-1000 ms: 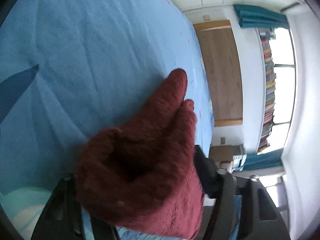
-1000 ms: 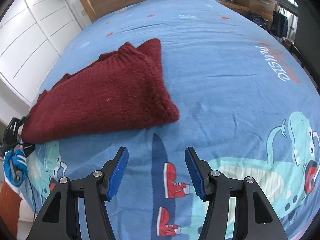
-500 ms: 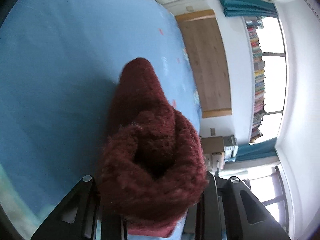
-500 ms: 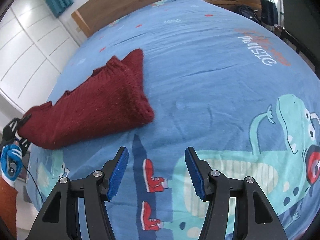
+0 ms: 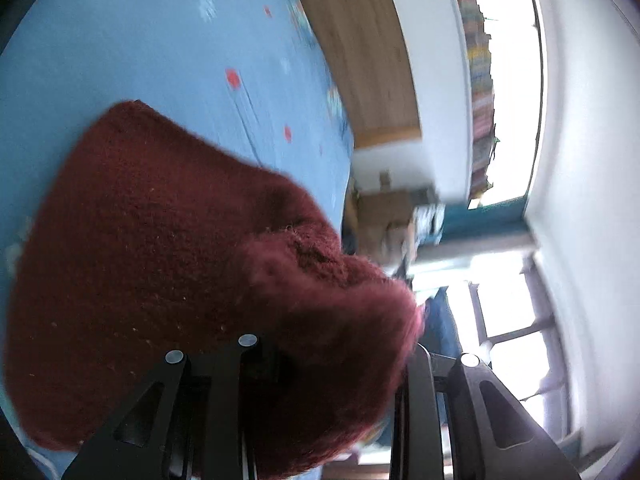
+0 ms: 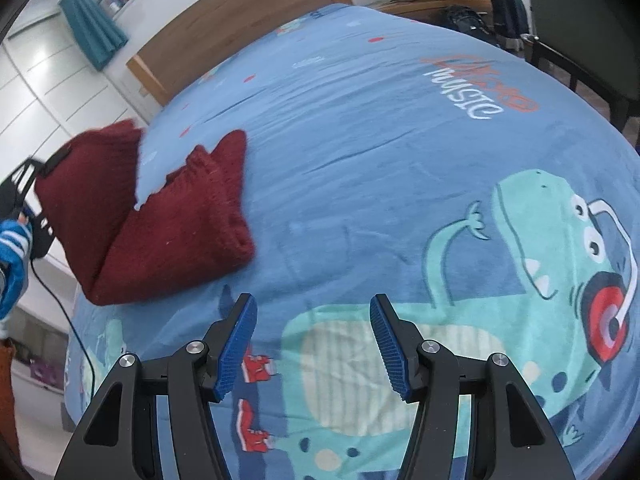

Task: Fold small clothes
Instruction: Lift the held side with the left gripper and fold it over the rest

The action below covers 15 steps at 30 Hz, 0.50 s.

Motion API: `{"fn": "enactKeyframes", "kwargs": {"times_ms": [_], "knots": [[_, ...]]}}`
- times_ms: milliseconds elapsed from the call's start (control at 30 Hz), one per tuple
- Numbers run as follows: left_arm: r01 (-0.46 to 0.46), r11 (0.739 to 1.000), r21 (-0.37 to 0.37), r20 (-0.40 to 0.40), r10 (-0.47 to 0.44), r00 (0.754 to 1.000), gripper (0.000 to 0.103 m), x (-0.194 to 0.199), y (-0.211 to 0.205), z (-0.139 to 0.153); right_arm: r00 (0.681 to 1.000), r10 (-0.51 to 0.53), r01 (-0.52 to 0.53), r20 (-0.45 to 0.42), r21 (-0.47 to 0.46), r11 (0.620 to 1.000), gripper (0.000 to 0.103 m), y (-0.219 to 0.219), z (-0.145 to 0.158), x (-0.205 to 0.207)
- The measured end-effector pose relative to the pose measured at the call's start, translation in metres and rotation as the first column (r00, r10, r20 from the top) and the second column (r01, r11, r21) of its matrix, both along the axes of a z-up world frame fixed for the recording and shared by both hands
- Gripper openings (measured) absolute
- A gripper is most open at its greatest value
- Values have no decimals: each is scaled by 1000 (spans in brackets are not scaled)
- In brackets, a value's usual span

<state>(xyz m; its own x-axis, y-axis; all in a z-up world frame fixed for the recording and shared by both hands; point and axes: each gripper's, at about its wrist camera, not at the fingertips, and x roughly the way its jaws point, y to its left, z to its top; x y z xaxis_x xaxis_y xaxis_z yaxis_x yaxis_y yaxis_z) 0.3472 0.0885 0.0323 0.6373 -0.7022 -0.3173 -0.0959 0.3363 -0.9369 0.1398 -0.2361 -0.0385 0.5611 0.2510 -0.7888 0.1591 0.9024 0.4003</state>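
The left gripper (image 6: 38, 184), at the left edge of the right-wrist view, has its jaws clamped on one end of the sweater (image 6: 172, 224), lifting that end off the bed (image 6: 360, 160). The garment's long axis runs from there down-right to the folded end resting on the bed, so the raised end would likely swing over toward it. The right gripper (image 6: 314, 344) hangs half open and empty at the bottom. The left-wrist view shows only red knit (image 5: 168, 264) bunched between its jaws.
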Motion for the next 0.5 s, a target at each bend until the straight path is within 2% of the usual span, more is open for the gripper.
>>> {"fn": "enactKeyframes", "kwargs": {"times_ms": [67, 167, 300, 500], "knots": [[55, 994, 92, -15, -54, 998, 23, 5, -30, -7, 1000, -14, 14, -3, 5, 1000, 61, -7, -2, -3], [135, 966, 220, -62, -124, 990, 23, 4, -68, -31, 999, -35, 35, -8, 13, 999, 61, -16, -6, -9], [186, 938, 294, -95, -165, 982, 23, -2, -93, -52, 998, -53, 54, -21, 20, 998, 61, -24, -13, -17], [208, 894, 397, -66, -198, 978, 23, -5, -121, -37, 997, -63, 64, -34, 26, 998, 61, -29, -22, -25]]}}
